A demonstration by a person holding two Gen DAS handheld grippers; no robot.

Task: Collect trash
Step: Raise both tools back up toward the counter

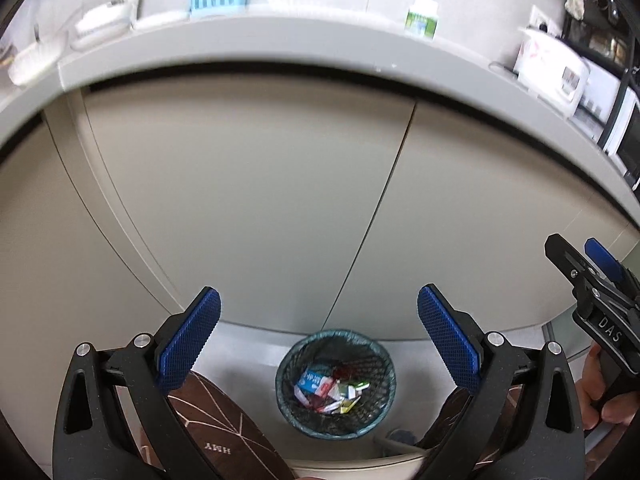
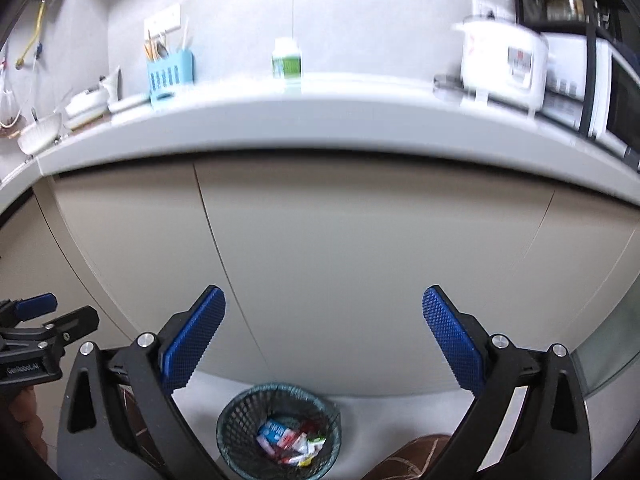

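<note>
A round dark mesh waste basket [image 1: 288, 404] [image 2: 236, 412] stands on the floor against the cabinet base, well below both grippers. Inside lies a heap of colourful wrappers [image 1: 328, 392] [image 2: 290, 442], blue, red, white and green. My left gripper [image 1: 319, 308] is open, nothing between its blue pads, held high above the basket. My right gripper [image 2: 324, 308] is open wide and empty too, and shows at the right edge of the left wrist view [image 1: 576, 256]. The left gripper [image 2: 56, 312] appears at the left edge of the right wrist view.
Beige cabinet doors [image 1: 248, 208] fill the middle, under a grey counter edge [image 2: 320, 128]. On the counter stand a blue utensil holder [image 2: 170, 74], a green-labelled bottle [image 2: 286, 62], white dishes [image 2: 40, 136] and a rice cooker [image 2: 504, 64]. Brown patterned slippers [image 1: 224, 428] lie below.
</note>
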